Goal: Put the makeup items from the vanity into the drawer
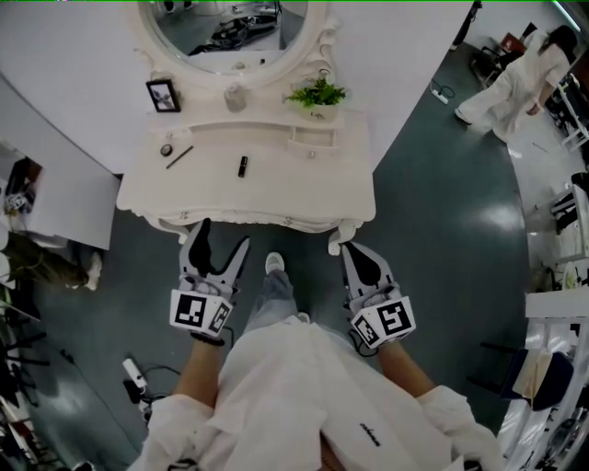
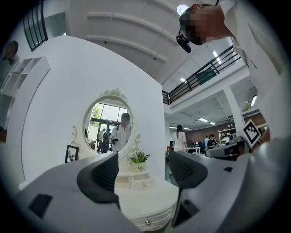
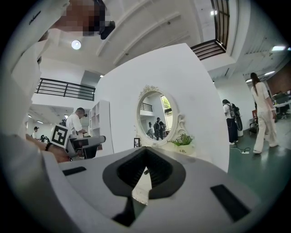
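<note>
The white vanity (image 1: 276,198) stands in front of me with an oval mirror (image 1: 235,28). On its top lie a black tube (image 1: 242,166), a dark pencil (image 1: 179,156) and a small round compact (image 1: 167,149). A small drawer (image 1: 313,140) sits at the top's right, under a potted plant (image 1: 317,94). My left gripper (image 1: 223,237) hangs open just short of the front edge, with nothing in it. My right gripper (image 1: 356,250) is shut and empty near the front right corner. In the left gripper view the open left gripper (image 2: 143,175) frames the vanity (image 2: 150,202). The right gripper (image 3: 145,152) points at the mirror (image 3: 157,117).
A picture frame (image 1: 163,95) and a small jar (image 1: 235,97) stand at the vanity's back. A curved white wall (image 1: 55,138) runs behind it. A person in white (image 1: 515,83) stands far right. Cables and a plug (image 1: 136,373) lie on the dark floor at left.
</note>
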